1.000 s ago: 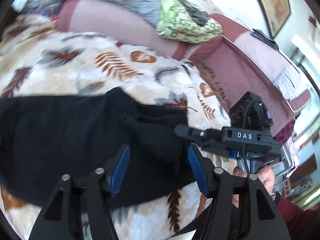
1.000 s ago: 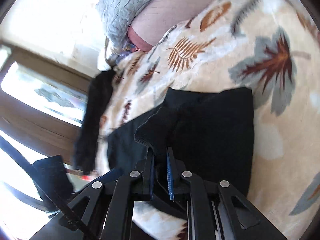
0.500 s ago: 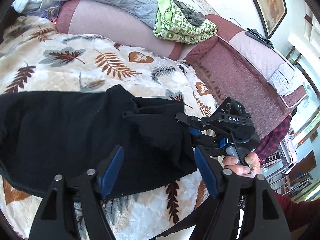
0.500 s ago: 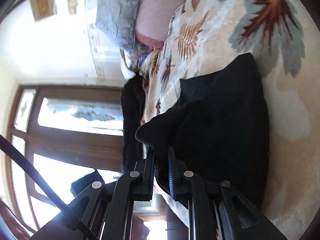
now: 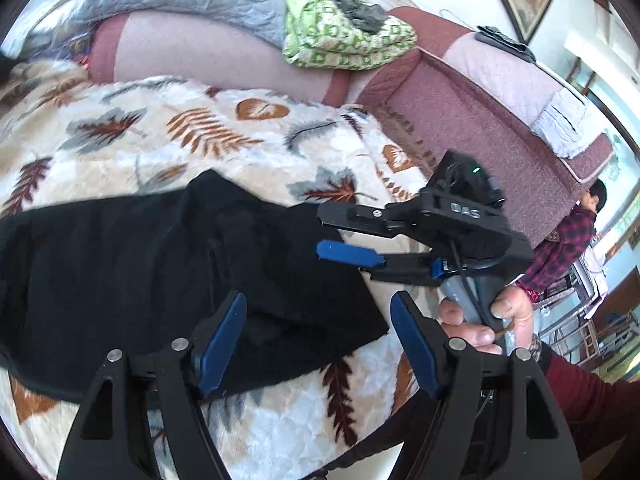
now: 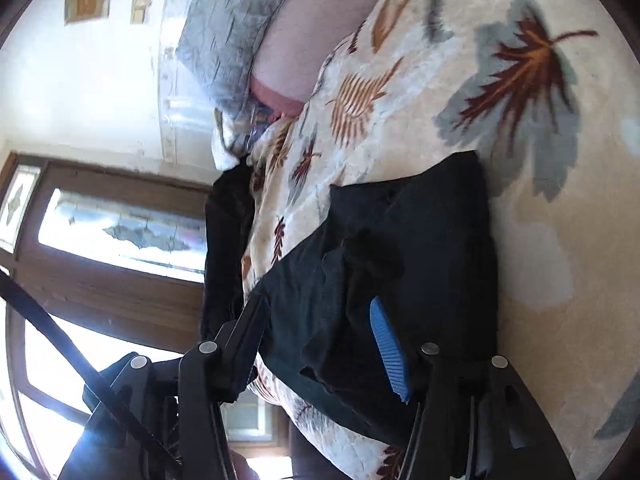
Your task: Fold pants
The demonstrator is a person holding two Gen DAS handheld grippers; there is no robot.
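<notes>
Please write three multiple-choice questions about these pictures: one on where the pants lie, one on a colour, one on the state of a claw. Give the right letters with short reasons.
1. Where do the black pants lie?
A. on the leaf-print blanket
B. on the sofa back
C. on the floor

2. What colour are the pads on the left claw fingers?
A. red
B. blue
C. white

3. What is the state of the right claw?
A. shut on the pants
B. open, holding nothing
C. shut on the blanket

Answers:
1 A, the blanket shows all around the pants.
2 B, both inner pads are blue.
3 B, the left wrist view shows a clear gap between its fingers, with no cloth in it.
</notes>
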